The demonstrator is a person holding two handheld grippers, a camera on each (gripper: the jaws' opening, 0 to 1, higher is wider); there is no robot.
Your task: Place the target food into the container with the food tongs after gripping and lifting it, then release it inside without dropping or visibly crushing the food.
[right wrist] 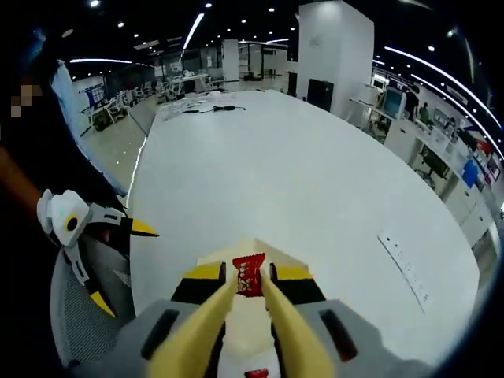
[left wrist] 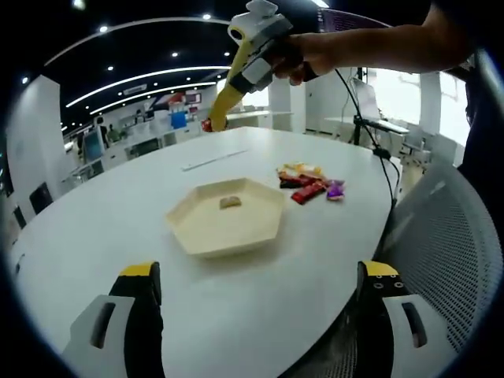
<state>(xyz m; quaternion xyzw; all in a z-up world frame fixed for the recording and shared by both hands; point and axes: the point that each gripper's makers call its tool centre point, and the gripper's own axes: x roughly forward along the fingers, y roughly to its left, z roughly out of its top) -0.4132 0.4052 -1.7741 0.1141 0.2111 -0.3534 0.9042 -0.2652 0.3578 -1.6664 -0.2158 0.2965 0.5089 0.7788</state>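
My right hand-held gripper (right wrist: 250, 285) is clenched on a red-wrapped snack (right wrist: 249, 275), pinched between yellow tong tips at lower centre of the right gripper view. The cream hexagonal tray (right wrist: 285, 262) lies directly beneath and behind it, so I judge a short descent remains. My left hand-held gripper (left wrist: 260, 276) hangs released over the bench (left wrist: 118, 205).

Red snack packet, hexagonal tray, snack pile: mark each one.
red snack packet (right wrist: 250, 275), right gripper view, middle of the wrapper between the tongs.
hexagonal tray (left wrist: 206, 242), left gripper view, near rim.
snack pile (left wrist: 309, 184), left gripper view, a red wrapper in its middle.
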